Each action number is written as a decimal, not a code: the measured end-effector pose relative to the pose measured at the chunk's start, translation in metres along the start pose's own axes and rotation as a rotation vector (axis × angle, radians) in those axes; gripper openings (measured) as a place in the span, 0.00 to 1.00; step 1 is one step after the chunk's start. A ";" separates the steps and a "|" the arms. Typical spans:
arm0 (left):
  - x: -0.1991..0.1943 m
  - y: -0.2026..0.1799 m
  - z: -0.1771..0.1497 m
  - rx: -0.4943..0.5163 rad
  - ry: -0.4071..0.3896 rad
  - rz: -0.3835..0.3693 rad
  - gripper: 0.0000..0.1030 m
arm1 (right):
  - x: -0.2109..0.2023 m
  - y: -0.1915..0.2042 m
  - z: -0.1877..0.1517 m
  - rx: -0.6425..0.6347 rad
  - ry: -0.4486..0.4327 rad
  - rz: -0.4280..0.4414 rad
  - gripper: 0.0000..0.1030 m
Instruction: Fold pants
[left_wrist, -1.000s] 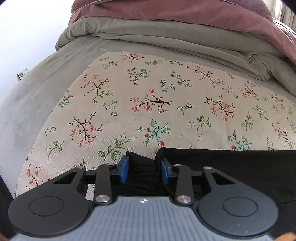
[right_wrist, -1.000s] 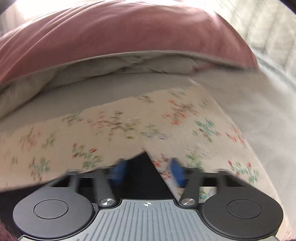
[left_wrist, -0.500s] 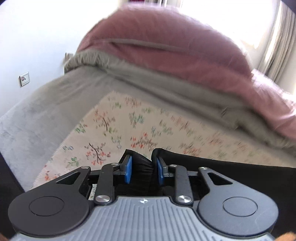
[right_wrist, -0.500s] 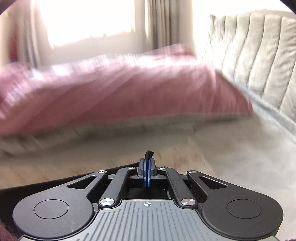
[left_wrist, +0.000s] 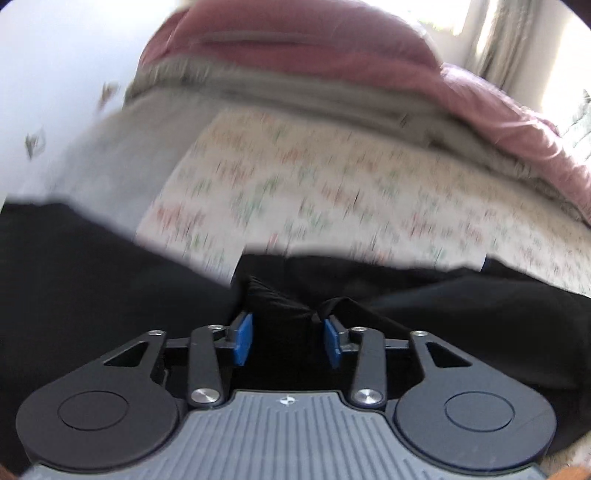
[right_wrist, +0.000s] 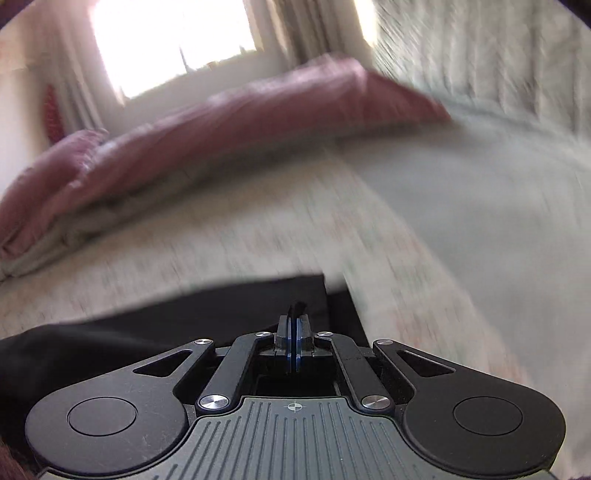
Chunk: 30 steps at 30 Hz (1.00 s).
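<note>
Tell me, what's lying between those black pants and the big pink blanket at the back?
In the left wrist view, a floral cloth lies beyond the black pants, then a grey blanket under the pink blanket.
</note>
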<state>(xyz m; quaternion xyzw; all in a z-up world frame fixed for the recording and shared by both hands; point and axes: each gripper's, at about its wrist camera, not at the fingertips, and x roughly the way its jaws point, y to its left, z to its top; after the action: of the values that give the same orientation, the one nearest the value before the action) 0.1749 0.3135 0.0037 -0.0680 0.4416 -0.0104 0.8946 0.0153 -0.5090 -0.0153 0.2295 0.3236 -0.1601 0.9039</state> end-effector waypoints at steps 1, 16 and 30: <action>-0.003 0.004 -0.005 0.002 0.021 0.002 0.70 | -0.002 -0.006 -0.008 0.035 0.029 0.007 0.01; -0.055 0.032 -0.054 -0.261 -0.030 -0.156 0.77 | -0.043 -0.033 -0.046 0.499 0.031 0.114 0.19; -0.051 0.023 -0.051 -0.323 -0.095 -0.156 1.00 | -0.020 -0.024 -0.061 0.709 0.045 0.109 0.48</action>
<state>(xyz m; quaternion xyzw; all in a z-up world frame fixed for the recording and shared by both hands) 0.1031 0.3350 0.0102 -0.2450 0.3883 -0.0054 0.8883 -0.0411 -0.4952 -0.0519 0.5492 0.2550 -0.2090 0.7679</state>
